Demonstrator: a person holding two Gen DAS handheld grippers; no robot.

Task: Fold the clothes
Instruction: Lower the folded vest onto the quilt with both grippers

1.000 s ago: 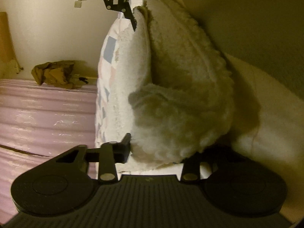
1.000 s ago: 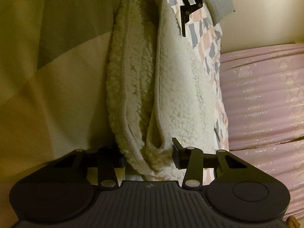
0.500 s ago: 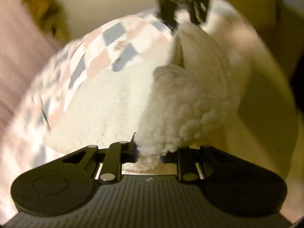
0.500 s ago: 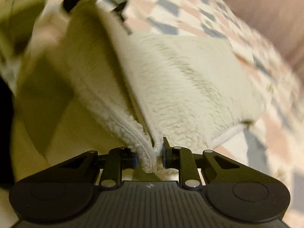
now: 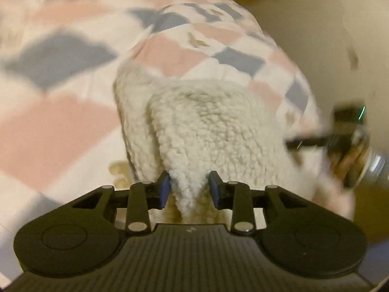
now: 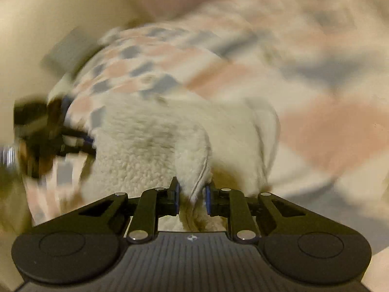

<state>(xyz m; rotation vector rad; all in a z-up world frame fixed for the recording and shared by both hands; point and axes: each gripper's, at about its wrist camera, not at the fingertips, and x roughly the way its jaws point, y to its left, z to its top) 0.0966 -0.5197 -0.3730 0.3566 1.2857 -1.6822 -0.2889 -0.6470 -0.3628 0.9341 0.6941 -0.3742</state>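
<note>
The left hand-held gripper (image 5: 189, 189) is standing with its jaws spread, and a tapering point of the garment's (image 5: 218, 131) cream fleece lining is hanging down between the blue pads (image 5: 165, 189); a gap is showing on the right side of that point, so the fabric is not being clamped. The right hand-held gripper (image 6: 192, 197) is likewise standing with its jaws parted around a seamed fleece edge of the same garment (image 6: 150, 146); whether the pads (image 6: 177, 196) are touching the cloth cannot be told. The garment is lying in front of both tools, fleece side showing near the fingers and its outer face, printed with pink, grey and white diamonds, showing farther away. It is resting partly over a patterned cloth (image 5: 58, 77) of the same diamond print, which is filling the left of the left wrist view and the right of the right wrist view (image 6: 328, 112). In the left wrist view, the right hand-held gripper (image 5: 340, 136) is appearing blurred at the right edge of the garment. In the right wrist view, the left hand-held gripper (image 6: 60, 138) is appearing blurred at the garment's left edge. A pale wall (image 5: 316, 36) is showing behind the garment.
</note>
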